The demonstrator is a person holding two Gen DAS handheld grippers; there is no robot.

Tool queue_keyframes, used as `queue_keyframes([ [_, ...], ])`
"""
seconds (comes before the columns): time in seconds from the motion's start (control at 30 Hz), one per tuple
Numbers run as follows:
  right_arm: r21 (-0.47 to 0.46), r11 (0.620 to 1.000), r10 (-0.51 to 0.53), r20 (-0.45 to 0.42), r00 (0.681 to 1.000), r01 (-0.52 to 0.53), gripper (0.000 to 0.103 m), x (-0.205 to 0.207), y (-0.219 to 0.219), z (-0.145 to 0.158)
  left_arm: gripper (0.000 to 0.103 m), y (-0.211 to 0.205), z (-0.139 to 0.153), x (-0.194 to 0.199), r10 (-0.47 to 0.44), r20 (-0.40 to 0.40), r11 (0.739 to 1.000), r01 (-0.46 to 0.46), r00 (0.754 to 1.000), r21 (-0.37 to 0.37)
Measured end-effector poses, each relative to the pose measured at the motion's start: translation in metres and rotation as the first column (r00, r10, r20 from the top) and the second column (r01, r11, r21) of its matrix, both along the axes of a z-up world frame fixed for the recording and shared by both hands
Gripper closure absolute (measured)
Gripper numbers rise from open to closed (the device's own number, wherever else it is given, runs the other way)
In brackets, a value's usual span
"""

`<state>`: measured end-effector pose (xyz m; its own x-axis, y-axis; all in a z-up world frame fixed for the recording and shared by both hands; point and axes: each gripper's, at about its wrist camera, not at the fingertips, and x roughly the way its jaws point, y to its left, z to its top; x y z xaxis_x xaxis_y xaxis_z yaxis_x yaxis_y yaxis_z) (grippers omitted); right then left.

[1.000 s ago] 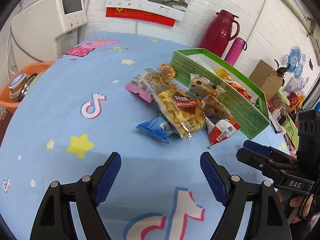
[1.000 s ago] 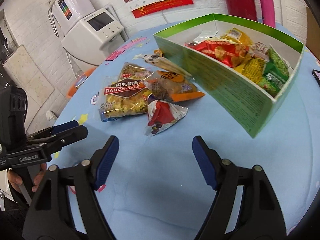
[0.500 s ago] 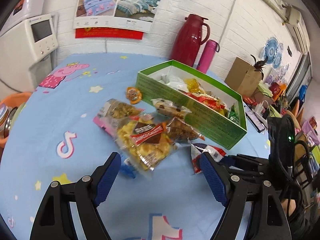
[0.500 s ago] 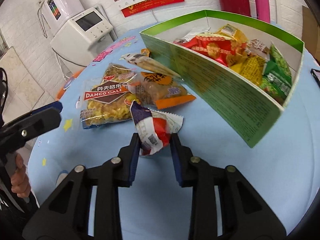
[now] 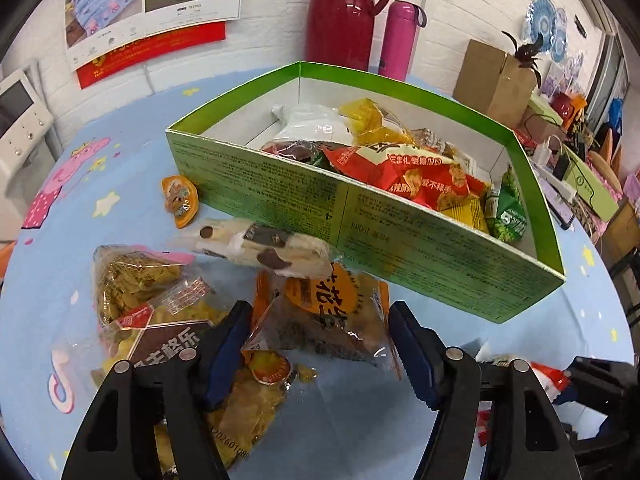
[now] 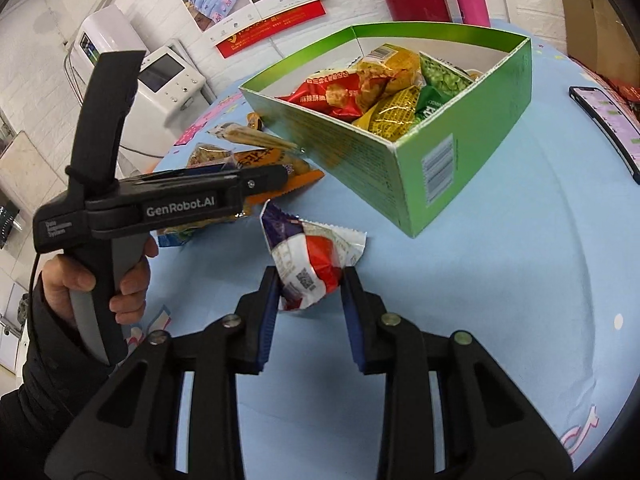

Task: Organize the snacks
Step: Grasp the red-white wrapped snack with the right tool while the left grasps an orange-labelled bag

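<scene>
A green cardboard box (image 5: 280,188) holds several snack packets, among them a red one (image 5: 420,176). My left gripper (image 5: 320,352) is open low over the loose pile, its fingers either side of an orange packet (image 5: 340,308). A white cake bar (image 5: 264,246) and a yellow biscuit bag (image 5: 168,344) lie beside it. My right gripper (image 6: 308,292) is shut on a red, white and purple packet (image 6: 308,264) just above the blue cloth, near the box (image 6: 440,168) corner. The left gripper (image 6: 260,182) shows at the left of the right wrist view, held by a hand (image 6: 80,284).
A small orange jelly cup (image 5: 180,200) sits by the box's left corner. A red thermos (image 5: 344,12) and pink bottle (image 5: 400,36) stand behind the box. A phone (image 6: 608,120) lies on the cloth at the right. White appliances (image 6: 168,80) stand off the table's left.
The right gripper closed on the red and white packet and keeps hold of it. The left gripper moved forward into the pile until the orange packet lay between its open fingers.
</scene>
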<state>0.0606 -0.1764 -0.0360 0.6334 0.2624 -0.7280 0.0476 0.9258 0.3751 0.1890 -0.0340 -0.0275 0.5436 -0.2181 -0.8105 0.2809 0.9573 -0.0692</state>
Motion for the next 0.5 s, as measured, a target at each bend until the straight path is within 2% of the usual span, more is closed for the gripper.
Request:
queue_keyframes([
  [0.03, 0.0, 1.0, 0.0, -0.001, 1.0, 0.0, 0.07, -0.001, -0.002, 0.0, 0.039, 0.0, 0.0, -0.004, -0.003, 0.0, 1.0, 0.003, 1.0, 0.001],
  [0.17, 0.009, 1.0, -0.009, -0.002, 1.0, 0.009, 0.07, 0.001, -0.008, -0.002, 0.039, 0.003, 0.001, -0.024, -0.048, -0.043, 0.996, 0.044, 0.998, -0.083],
  [0.27, 0.021, 1.0, -0.021, -0.007, 1.0, 0.021, 0.07, 0.003, -0.012, -0.005, 0.037, 0.0, 0.0, -0.035, -0.058, -0.028, 0.996, 0.055, 0.998, -0.07],
  [0.4, 0.025, 0.999, -0.024, -0.009, 1.0, 0.024, 0.07, 0.004, -0.012, -0.007, 0.036, -0.003, -0.007, -0.03, -0.052, -0.036, 0.997, 0.05, 0.998, -0.061],
  [0.5, 0.033, 0.999, -0.025, -0.01, 1.0, 0.026, 0.07, 0.004, -0.014, -0.007, 0.045, -0.003, -0.012, -0.03, -0.064, -0.059, 0.995, 0.058, 0.996, -0.086],
])
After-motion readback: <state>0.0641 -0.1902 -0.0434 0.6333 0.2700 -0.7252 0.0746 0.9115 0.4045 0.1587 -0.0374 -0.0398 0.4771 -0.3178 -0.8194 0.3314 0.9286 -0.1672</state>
